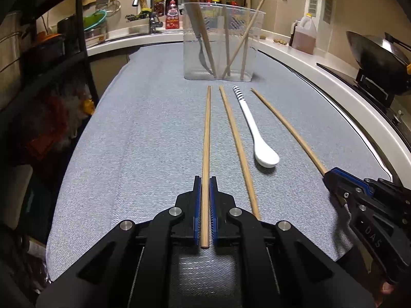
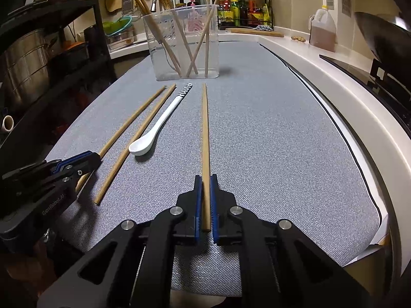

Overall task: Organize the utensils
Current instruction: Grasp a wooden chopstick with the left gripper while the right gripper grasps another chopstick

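Left gripper (image 1: pixel 205 184): seen at the left end of the row, low over the grey mat (image 1: pixel 154 141); its blue pads are pressed against both sides of the leftmost chopstick (image 1: pixel 206 138), near that stick's near end. In the right wrist view the same gripper (image 2: pixel 90 160) is seen from the side, with the stick passing into it.
Leftmost chopstick: laid flat on the mat, pointing toward the clear tub (image 1: pixel 222 43); its far tip stops short of the tub.
Second chopstick (image 1: pixel 237 143): laid just beside the first, loose on the mat, touched by neither gripper.
Spoon (image 1: pixel 253 128): white, with a striped handle end pointing at the tub and the bowl toward the camera; placed between the second chopstick and the rightmost one.
Rightmost chopstick (image 2: pixel 205 133): flat on the mat, well apart from the spoon, its near end pinched between the pads of the right gripper (image 2: pixel 205 184).
Right gripper: fingers closed on that stick, seen in the left wrist view (image 1: pixel 331 177) at the stick's near end.
Tub: stood upright at the far end of the mat; several chopsticks and a metal utensil are leaned inside it.
Counter (image 1: pixel 321 77): white, curved along the mat's right edge, with an oil jug (image 1: pixel 304 34) and a wok (image 1: pixel 377 56) on it.
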A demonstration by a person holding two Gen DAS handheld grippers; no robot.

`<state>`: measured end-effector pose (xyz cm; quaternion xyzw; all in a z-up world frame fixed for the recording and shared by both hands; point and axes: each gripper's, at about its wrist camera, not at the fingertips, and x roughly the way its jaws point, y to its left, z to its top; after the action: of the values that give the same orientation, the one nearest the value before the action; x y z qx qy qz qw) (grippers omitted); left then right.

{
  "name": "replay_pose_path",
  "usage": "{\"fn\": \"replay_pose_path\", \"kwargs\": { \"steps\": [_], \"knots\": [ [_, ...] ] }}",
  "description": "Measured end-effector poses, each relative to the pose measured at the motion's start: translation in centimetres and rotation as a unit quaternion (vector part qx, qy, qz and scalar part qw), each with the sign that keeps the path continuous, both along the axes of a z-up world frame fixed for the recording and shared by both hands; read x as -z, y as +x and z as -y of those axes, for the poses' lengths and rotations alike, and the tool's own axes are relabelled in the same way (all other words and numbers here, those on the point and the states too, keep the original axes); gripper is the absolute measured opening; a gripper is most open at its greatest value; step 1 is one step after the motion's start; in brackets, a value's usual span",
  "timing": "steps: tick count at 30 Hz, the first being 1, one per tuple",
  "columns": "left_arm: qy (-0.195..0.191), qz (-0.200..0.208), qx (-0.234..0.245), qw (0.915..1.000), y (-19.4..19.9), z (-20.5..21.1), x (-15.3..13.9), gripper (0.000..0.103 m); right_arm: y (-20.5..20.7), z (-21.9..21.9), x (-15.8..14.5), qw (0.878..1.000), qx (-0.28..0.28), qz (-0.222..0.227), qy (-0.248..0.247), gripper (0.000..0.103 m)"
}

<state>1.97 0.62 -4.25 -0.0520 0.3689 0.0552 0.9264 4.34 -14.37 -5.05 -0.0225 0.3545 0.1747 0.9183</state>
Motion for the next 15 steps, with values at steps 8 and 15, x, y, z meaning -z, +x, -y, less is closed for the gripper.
{"fn": "replay_pose_path", "kwargs": {
  "steps": [8,15],
  "knots": [
    [0.002,0.001,-0.003,1.0000,0.07,-0.19,-0.03,0.007,0.00,-0.33,-0.06,1.000,0.000,0.004,-0.010,0.007],
    [0.004,0.002,-0.001,1.0000,0.21,-0.25,-0.11,0.007,0.04,-0.29,-0.08,1.000,0.000,0.004,-0.010,0.007]
  ]
}}
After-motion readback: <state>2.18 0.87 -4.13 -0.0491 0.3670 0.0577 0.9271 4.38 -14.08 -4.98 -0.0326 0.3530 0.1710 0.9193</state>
